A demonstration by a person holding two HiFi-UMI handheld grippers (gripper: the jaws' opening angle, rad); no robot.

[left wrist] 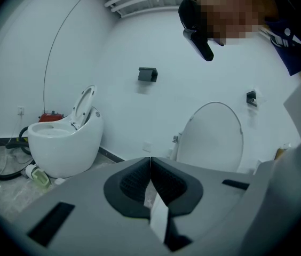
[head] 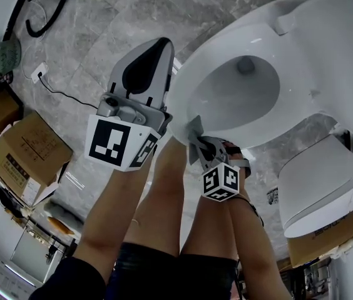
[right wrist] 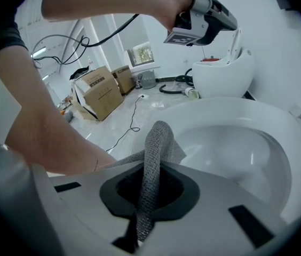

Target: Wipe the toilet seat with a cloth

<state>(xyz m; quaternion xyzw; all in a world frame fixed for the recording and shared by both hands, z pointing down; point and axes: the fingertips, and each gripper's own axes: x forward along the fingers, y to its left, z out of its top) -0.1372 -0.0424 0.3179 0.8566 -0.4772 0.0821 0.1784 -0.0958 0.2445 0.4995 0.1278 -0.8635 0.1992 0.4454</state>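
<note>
The white toilet seat [head: 226, 39] rings the open bowl [head: 239, 95] at the upper right of the head view. My right gripper [head: 193, 136] is at the seat's near rim, shut on a grey mesh cloth [head: 194, 125]. In the right gripper view the cloth [right wrist: 153, 153] stands up between the jaws of the right gripper [right wrist: 149, 191], just before the seat's rim [right wrist: 220, 108]. My left gripper [head: 158, 45] is held up to the left of the toilet, jaws shut with nothing in them. In its own view the left gripper [left wrist: 150, 167] faces a white wall.
Cardboard boxes [head: 29, 152] sit on the marble floor at the left, with a socket and cable [head: 39, 74] near them. Another white toilet part [head: 323, 180] lies on a box at the lower right. A second toilet [left wrist: 62, 143] and a leaning lid [left wrist: 214, 137] stand by the wall.
</note>
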